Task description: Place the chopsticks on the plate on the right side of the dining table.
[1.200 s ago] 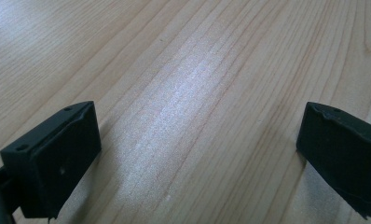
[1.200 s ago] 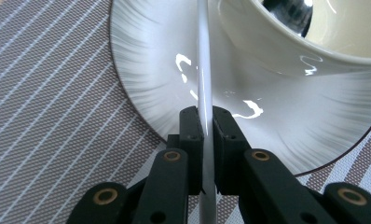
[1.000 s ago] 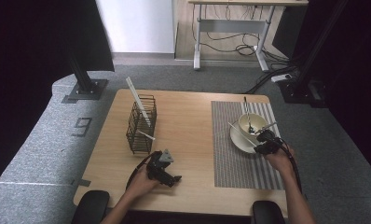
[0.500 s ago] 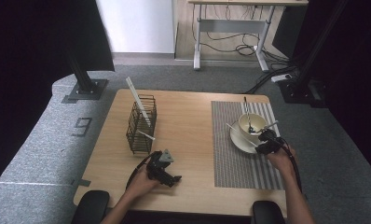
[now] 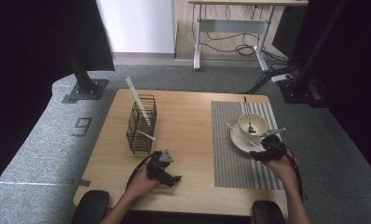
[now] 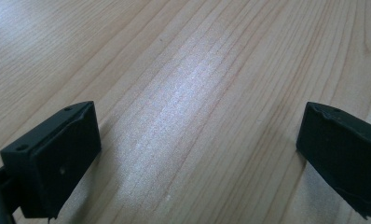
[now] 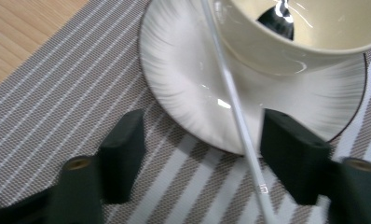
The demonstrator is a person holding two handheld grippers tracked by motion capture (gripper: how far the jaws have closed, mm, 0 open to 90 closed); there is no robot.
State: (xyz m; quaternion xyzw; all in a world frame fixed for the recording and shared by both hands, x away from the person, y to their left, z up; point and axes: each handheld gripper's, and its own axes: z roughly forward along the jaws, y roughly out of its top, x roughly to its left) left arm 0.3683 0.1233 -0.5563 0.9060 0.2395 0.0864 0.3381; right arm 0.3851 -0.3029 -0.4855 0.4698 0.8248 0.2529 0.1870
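Observation:
A white bowl [image 5: 253,125] with a metal spoon [image 5: 247,114] in it stands on a white plate [image 5: 237,139] on the striped placemat [image 5: 230,163]. A thin white chopstick [image 7: 235,107] lies across the plate's rim, its near end between my right gripper's jaws. My right gripper [image 7: 202,135] has just been opening its jaws and is open, with neither pad pressing on the chopstick. It sits at the plate's near edge [image 5: 267,149]. My left gripper [image 5: 170,176] rests open on bare wood [image 6: 197,140], with nothing between its fingers.
A black wire basket [image 5: 140,125] with white chopsticks [image 5: 138,100] stands at the table's left middle. A second white stick [image 5: 273,132] lies by the bowl's right side. Bare wooden table [image 5: 188,121] runs between basket and placemat.
The right gripper's jaws went from shut on the chopstick to open, letting it go on the plate. That hand drew back slightly toward the near edge. The left hand kept still.

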